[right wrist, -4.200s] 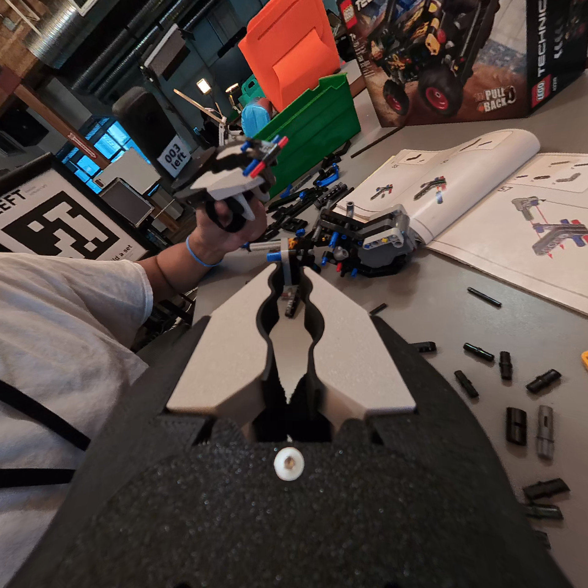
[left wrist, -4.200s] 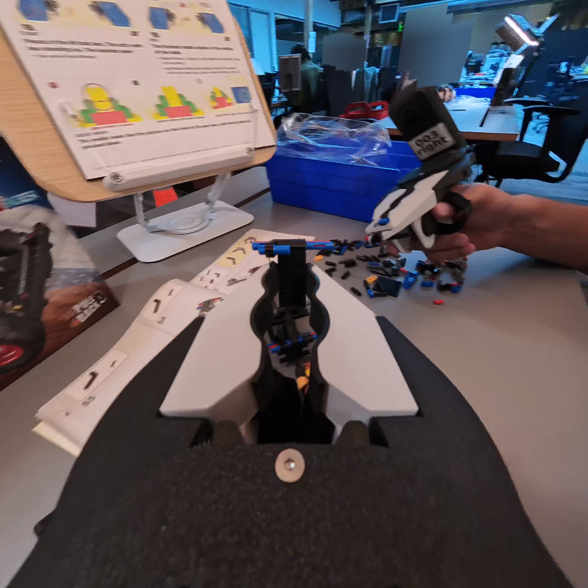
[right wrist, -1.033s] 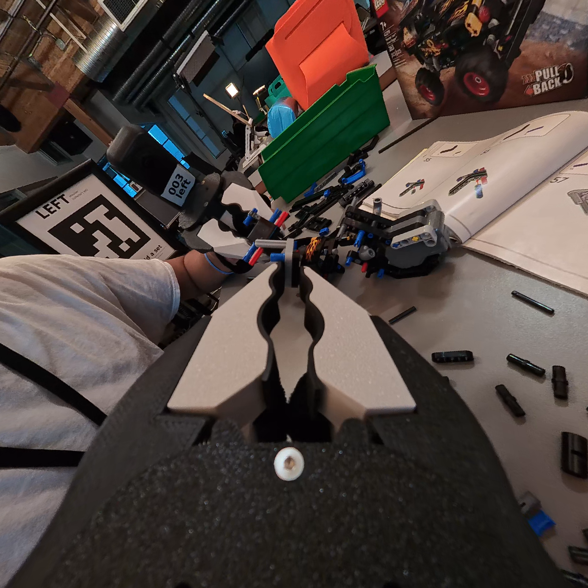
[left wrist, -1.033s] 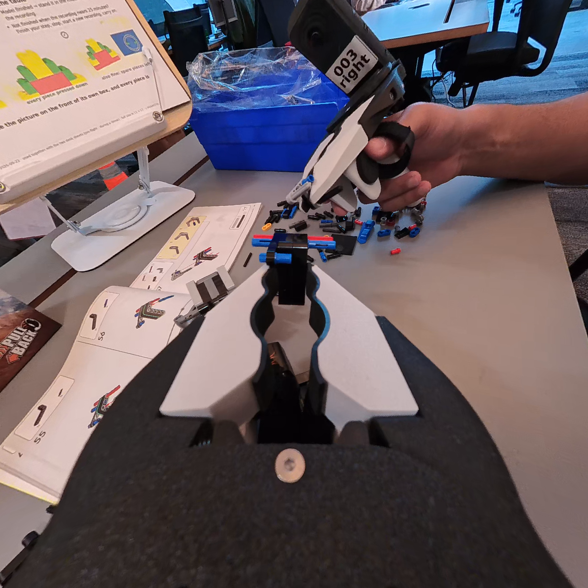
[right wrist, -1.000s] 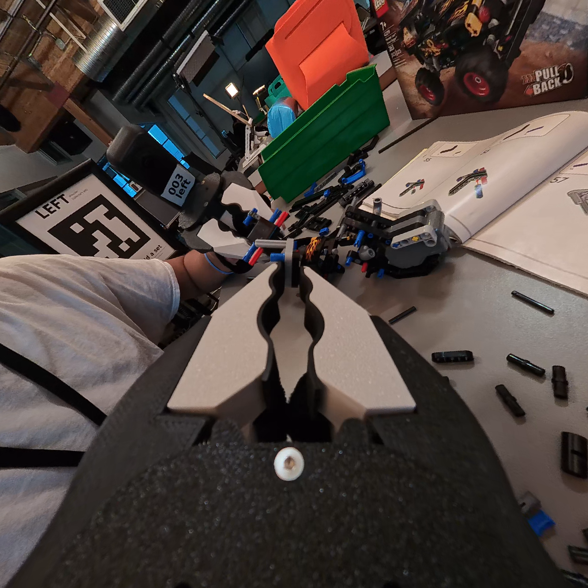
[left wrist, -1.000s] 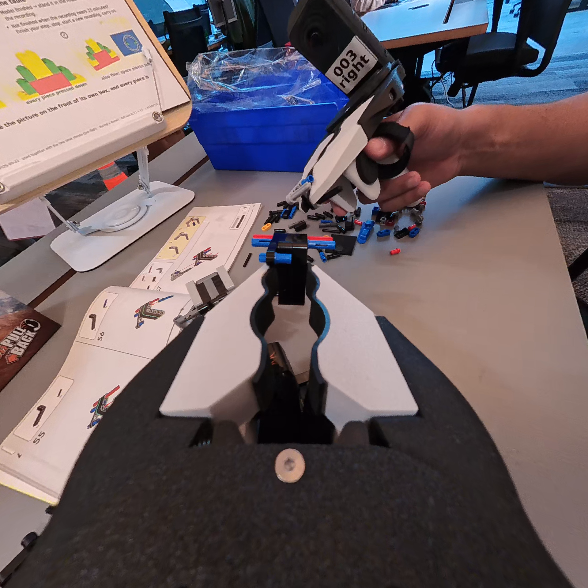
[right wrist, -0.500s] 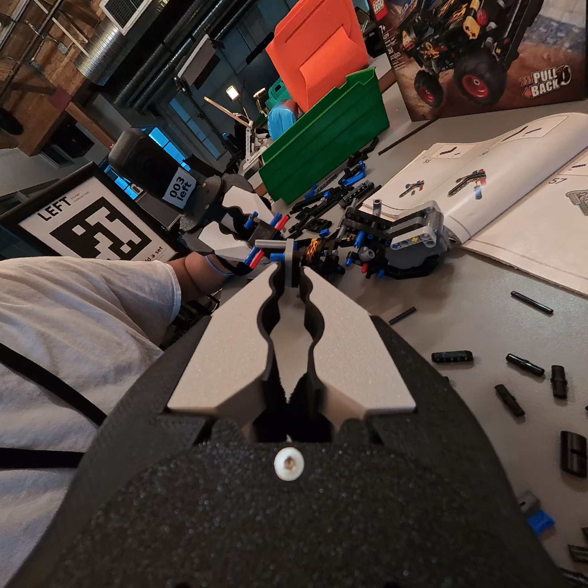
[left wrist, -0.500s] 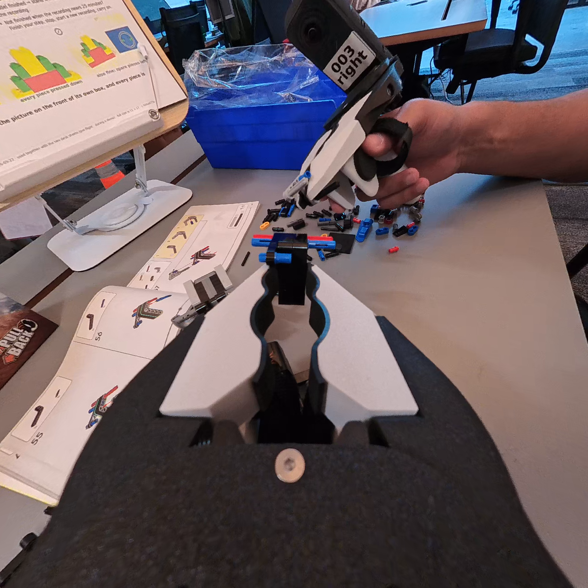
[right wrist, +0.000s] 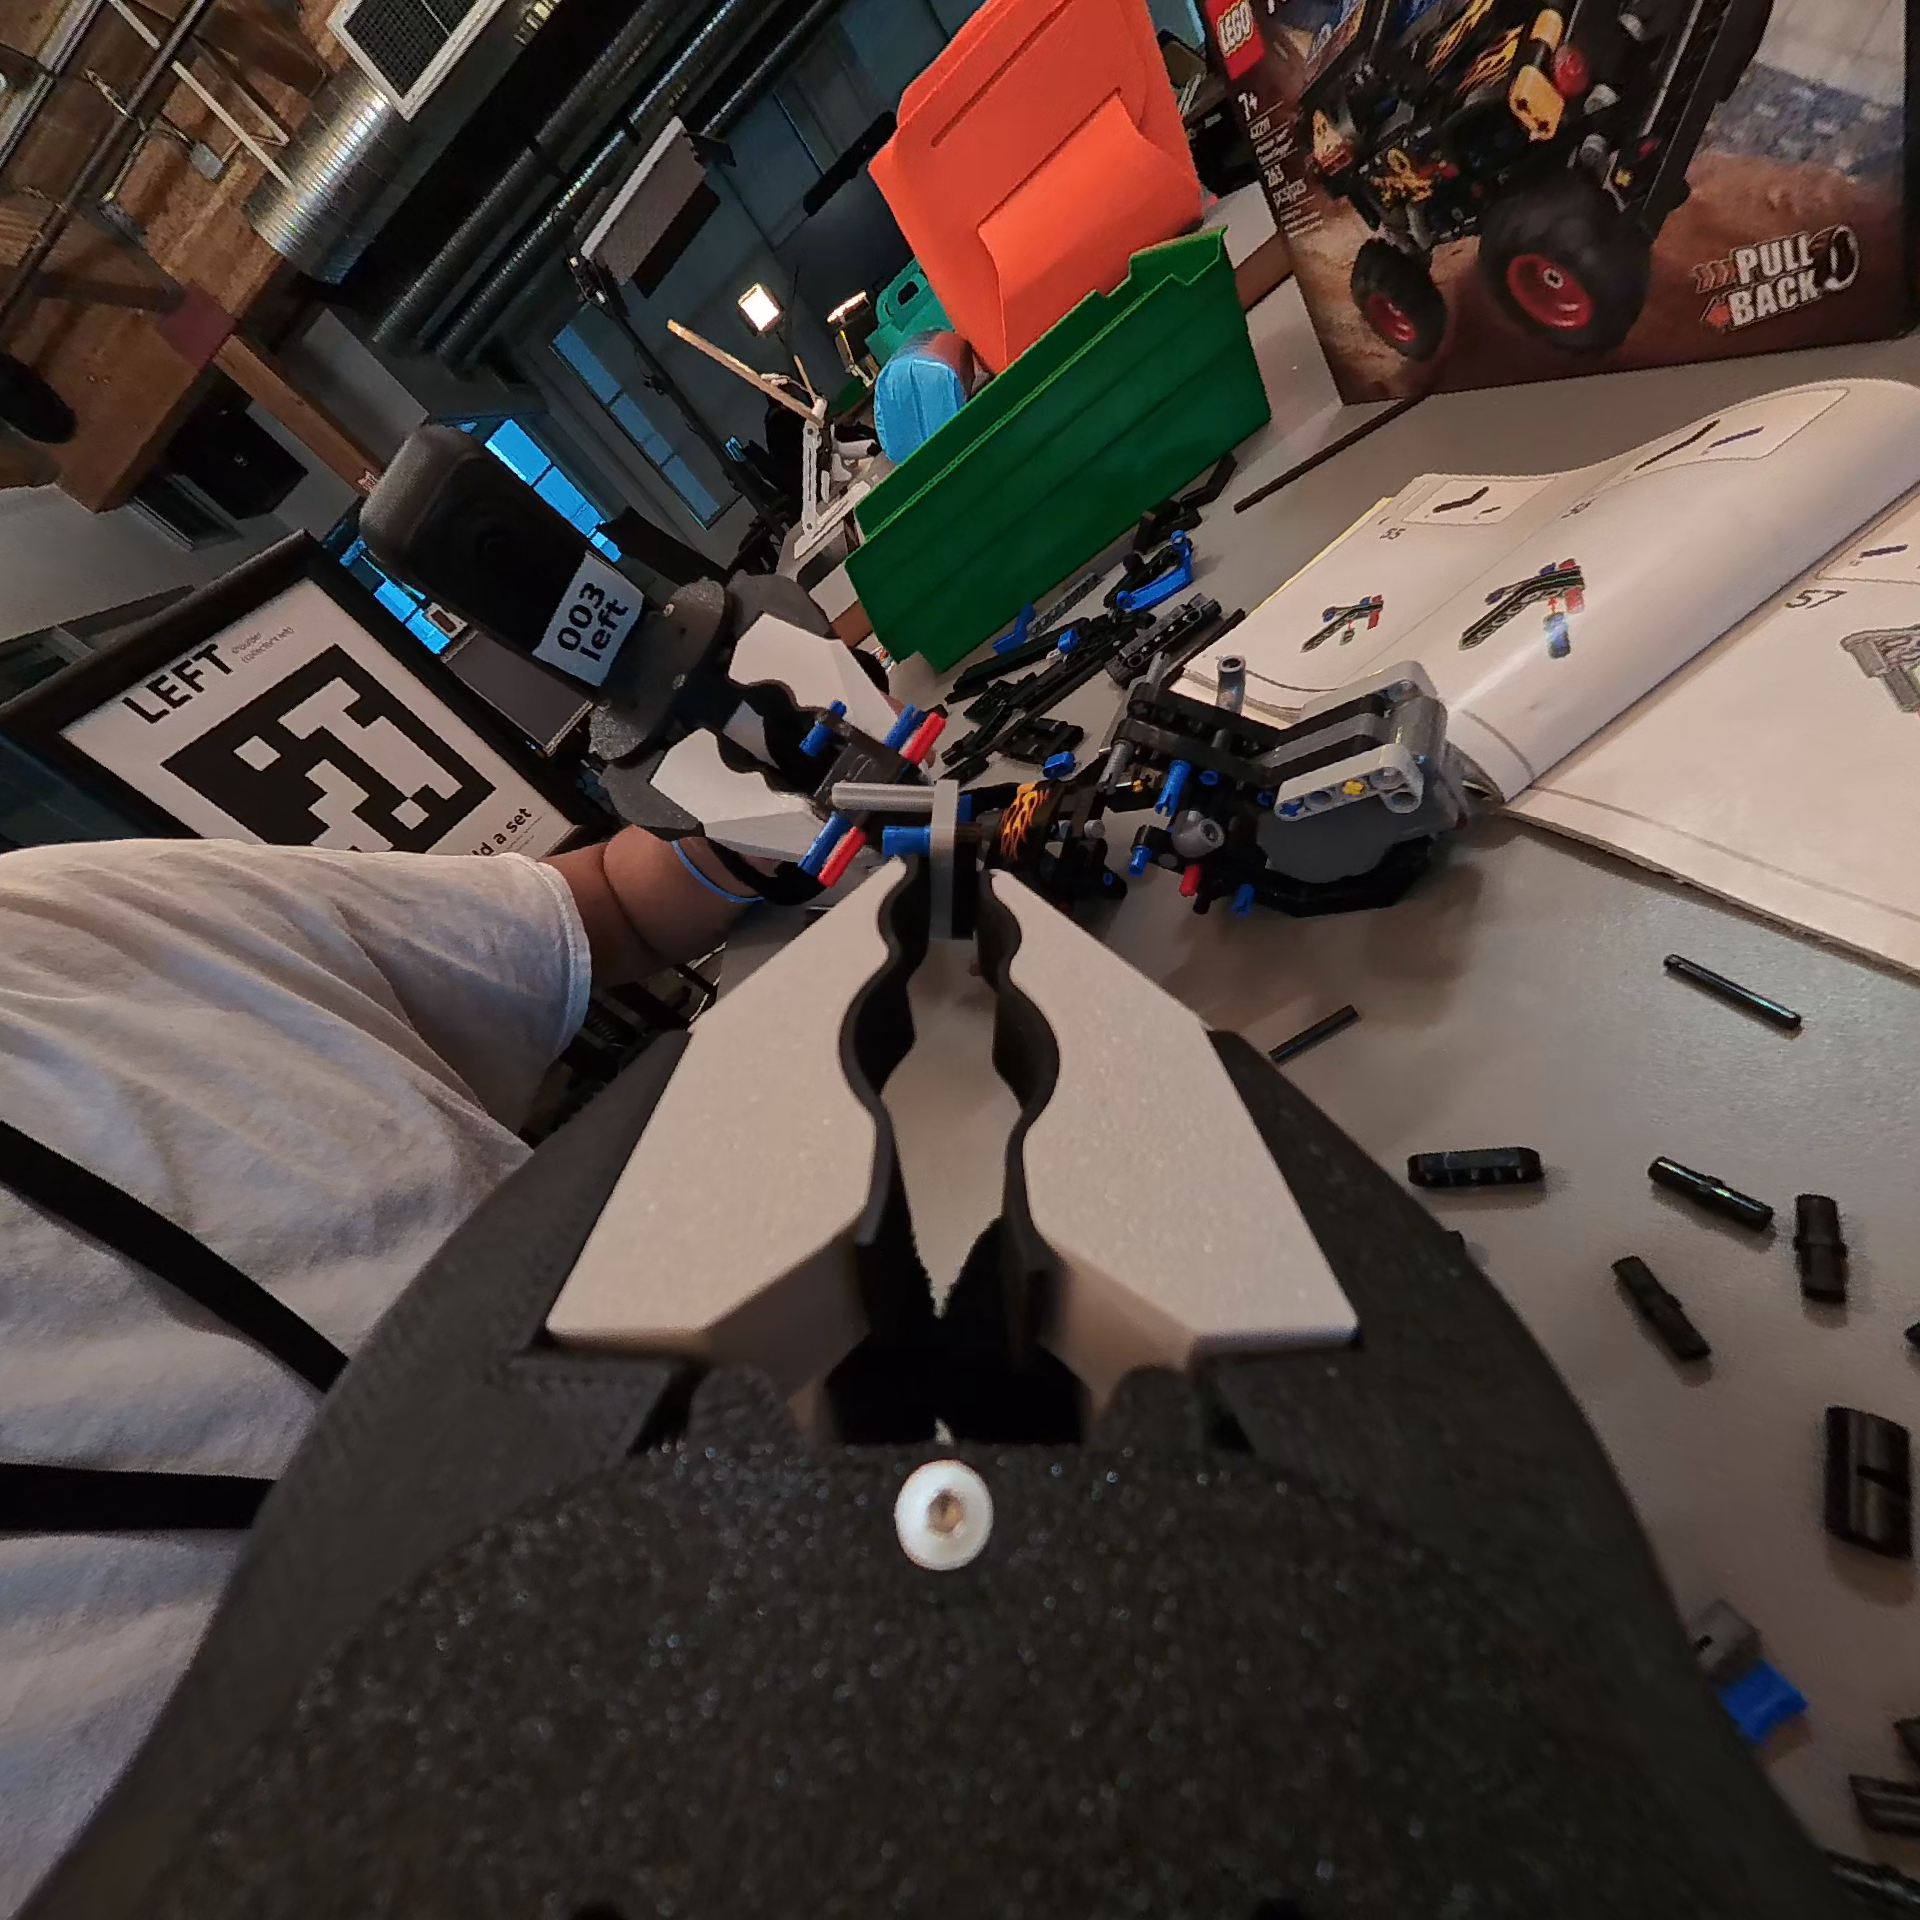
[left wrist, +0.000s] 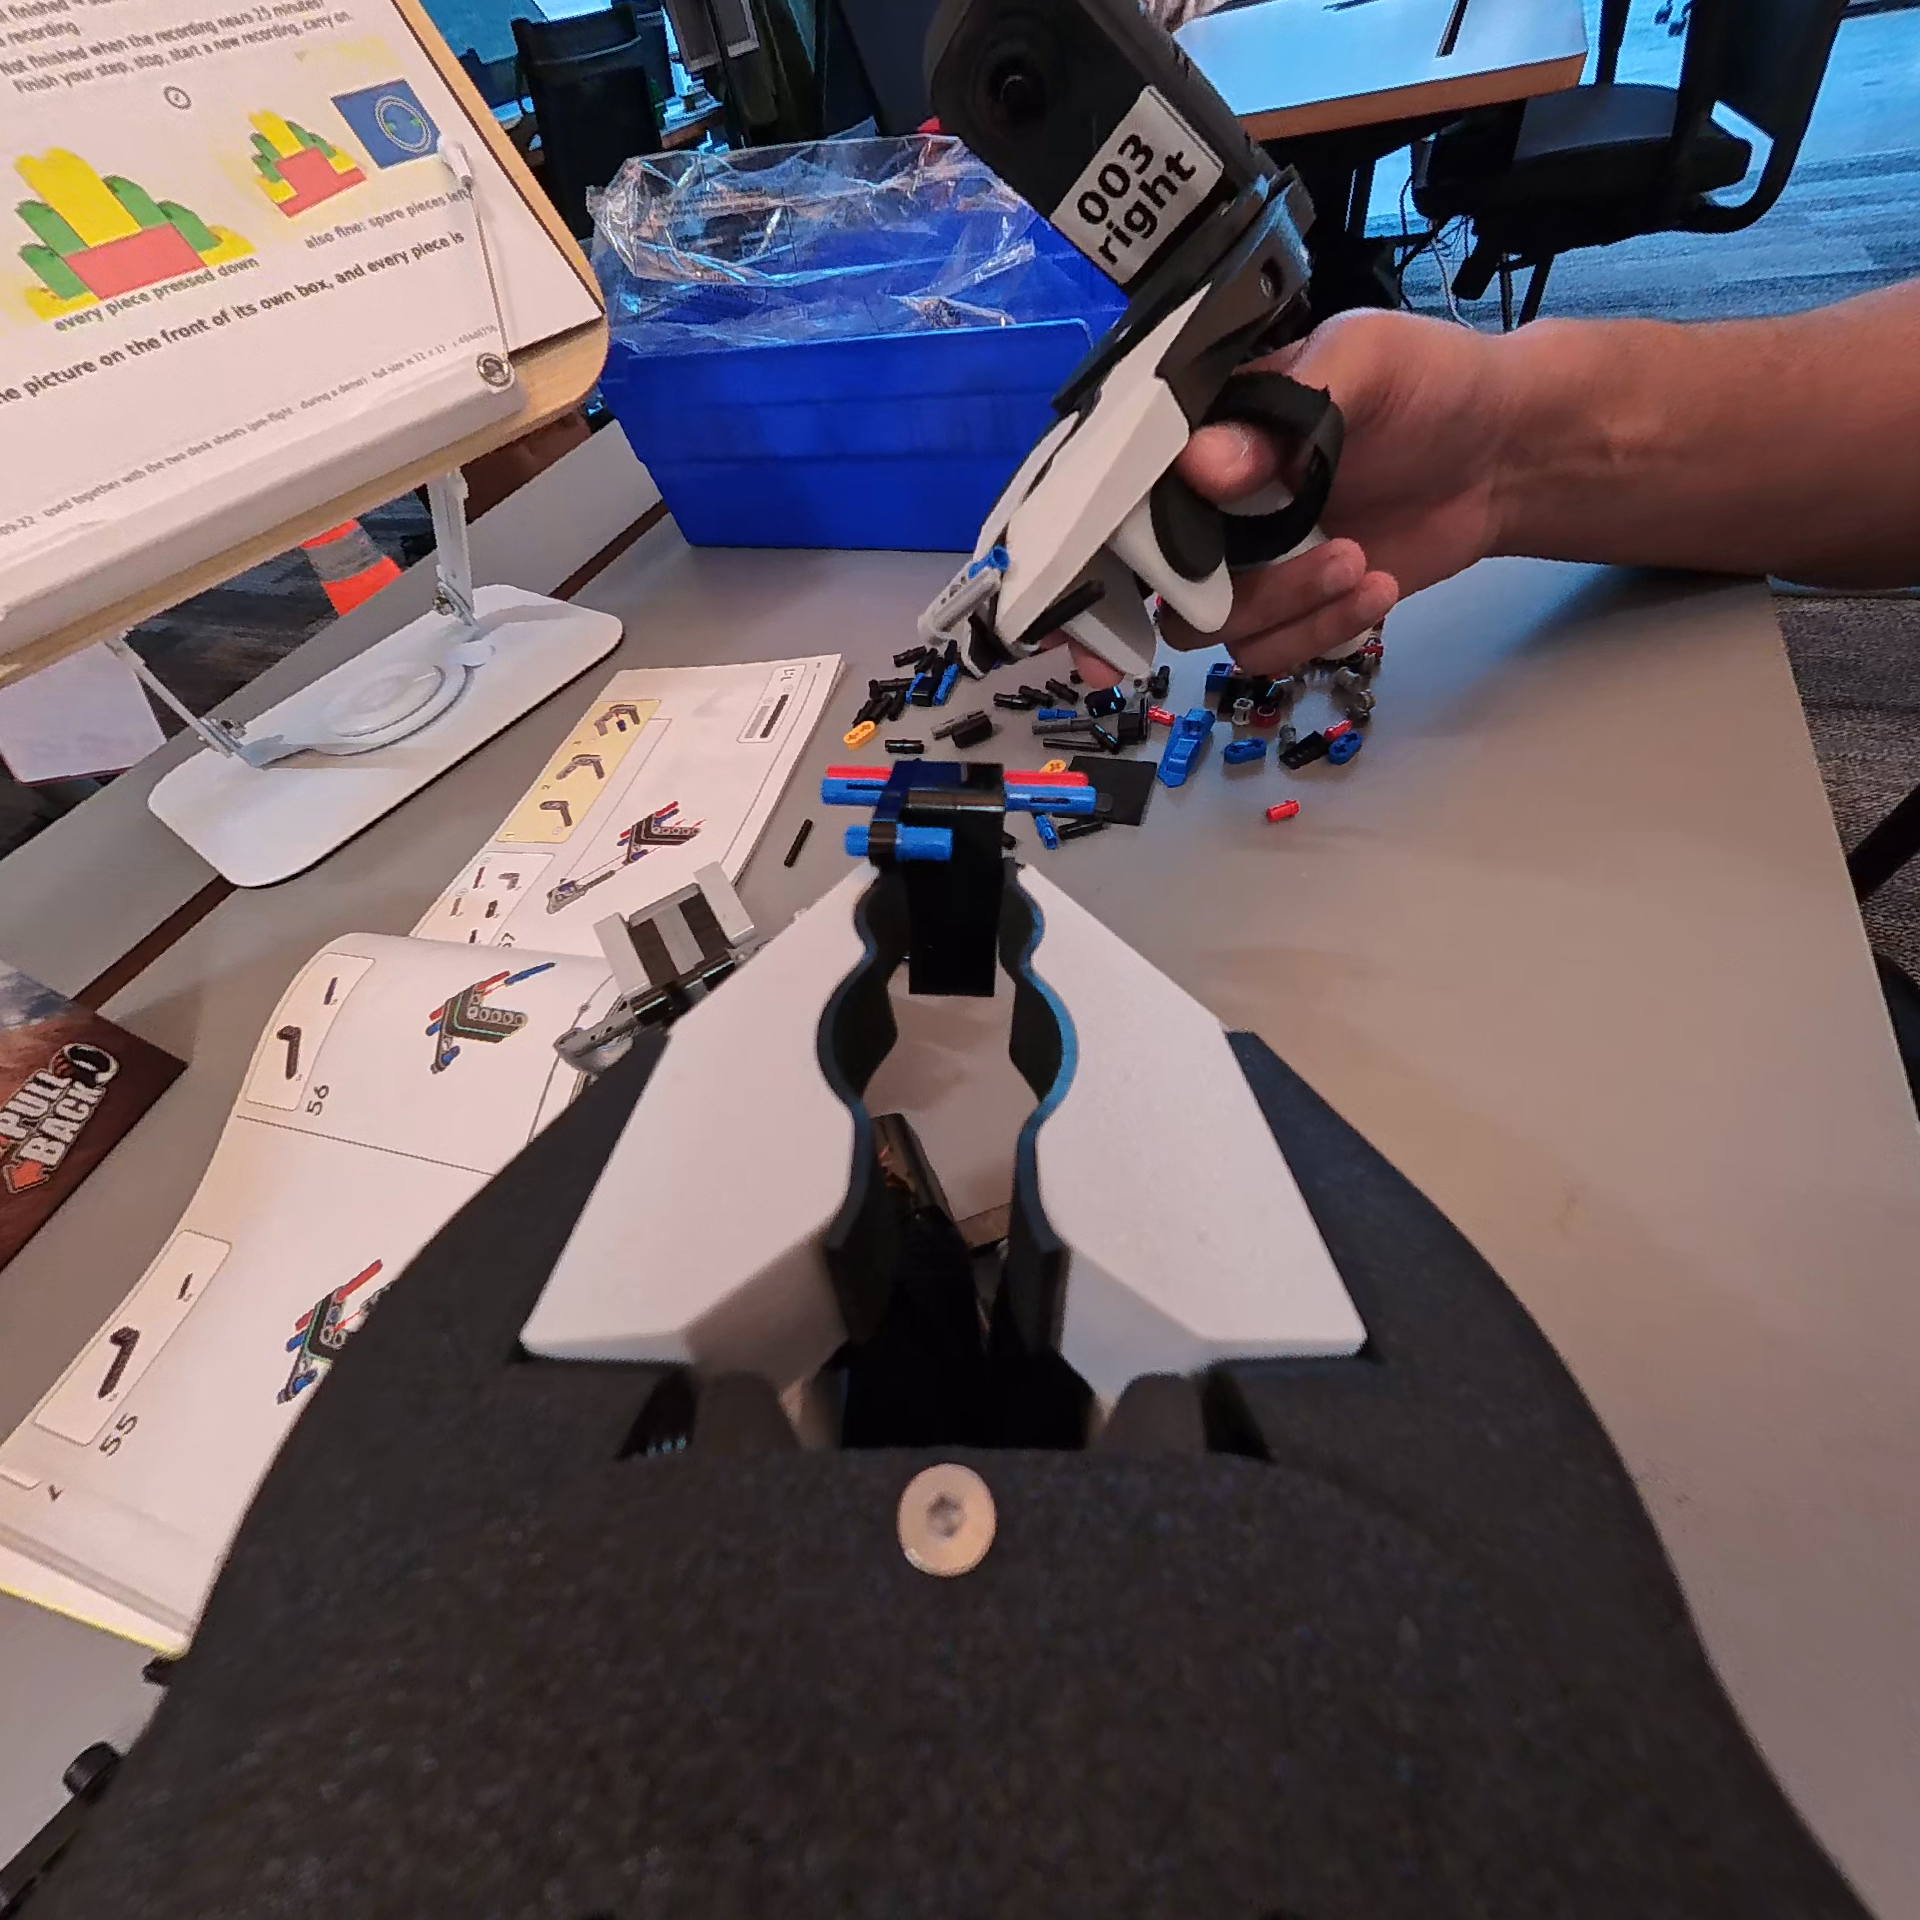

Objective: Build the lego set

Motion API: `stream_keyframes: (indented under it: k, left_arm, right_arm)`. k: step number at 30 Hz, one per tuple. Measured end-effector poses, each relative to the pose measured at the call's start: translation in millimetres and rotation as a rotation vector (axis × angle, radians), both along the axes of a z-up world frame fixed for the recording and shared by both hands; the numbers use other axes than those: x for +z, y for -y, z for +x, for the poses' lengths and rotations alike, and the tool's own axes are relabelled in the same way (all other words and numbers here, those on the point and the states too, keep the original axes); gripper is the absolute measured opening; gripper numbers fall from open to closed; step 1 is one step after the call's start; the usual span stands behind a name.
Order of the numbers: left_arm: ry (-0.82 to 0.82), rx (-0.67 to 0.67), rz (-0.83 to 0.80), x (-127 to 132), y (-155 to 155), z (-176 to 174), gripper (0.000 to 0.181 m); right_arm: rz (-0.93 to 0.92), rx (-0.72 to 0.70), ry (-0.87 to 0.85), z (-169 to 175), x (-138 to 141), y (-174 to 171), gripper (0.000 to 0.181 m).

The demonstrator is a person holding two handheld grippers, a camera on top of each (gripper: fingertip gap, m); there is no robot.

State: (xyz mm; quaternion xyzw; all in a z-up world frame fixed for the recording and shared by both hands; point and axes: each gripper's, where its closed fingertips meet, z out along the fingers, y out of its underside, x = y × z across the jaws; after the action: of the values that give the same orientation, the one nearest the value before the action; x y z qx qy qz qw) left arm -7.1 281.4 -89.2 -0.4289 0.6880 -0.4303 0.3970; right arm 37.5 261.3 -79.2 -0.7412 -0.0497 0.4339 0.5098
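My left gripper is shut on a black lego piece with blue and red pins across its top, held above the table. My right gripper is shut on a small grey lego piece with a grey axle and a blue pin. The right gripper also shows in the left wrist view, above and beyond the black piece. In the right wrist view the left gripper is just left of the grey piece, close but apart. A partly built grey and black model lies on the table.
An open instruction booklet lies left, with a pile of small loose parts beyond. A blue bin and a sheet stand are at the back. A green bin, the set's box and loose black pins also show.
Since 4.2 s ago the left gripper has tilted down toward the table and the two grippers have come closer. Over the last second the right gripper edged slightly nearer; both grips are unchanged.
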Motion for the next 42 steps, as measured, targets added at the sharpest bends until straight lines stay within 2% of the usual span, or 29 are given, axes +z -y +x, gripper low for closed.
stream_keyframes:
  k: [10,12,14,18,23,35,42]
  left_arm:
    - [0.002,-0.001,0.009,-0.3,0.6,-0.1,0.015]
    - [0.003,0.0,0.01,-0.2,0.4,-0.1,0.015]
    - [0.001,0.0,0.009,-0.4,0.3,-0.1,0.015]
    - [0.005,0.0,0.009,0.3,0.6,-0.4,0.015]
    - [0.002,-0.002,0.009,-0.3,1.2,-0.3,0.015]
    - [-0.002,-0.002,0.01,-2.0,1.0,0.1,0.015]
    - [0.002,-0.005,0.011,-1.0,1.6,-0.2,0.015]
  right_arm:
    - [0.024,-0.008,0.007,0.8,3.9,0.4,0.007]
    - [0.055,-0.067,0.06,7.5,5.1,-3.0,0.007]
    - [0.119,-0.19,0.208,22.8,6.2,-8.2,0.007]
    - [0.193,-0.401,0.625,51.7,2.1,-12.6,0.007]
    - [0.261,-0.465,0.863,52.2,5.9,-12.0,0.007]
    - [0.291,-0.424,0.879,44.4,3.7,-11.9,0.007]
    - [0.282,-0.392,0.826,39.6,2.0,-12.0,0.007]
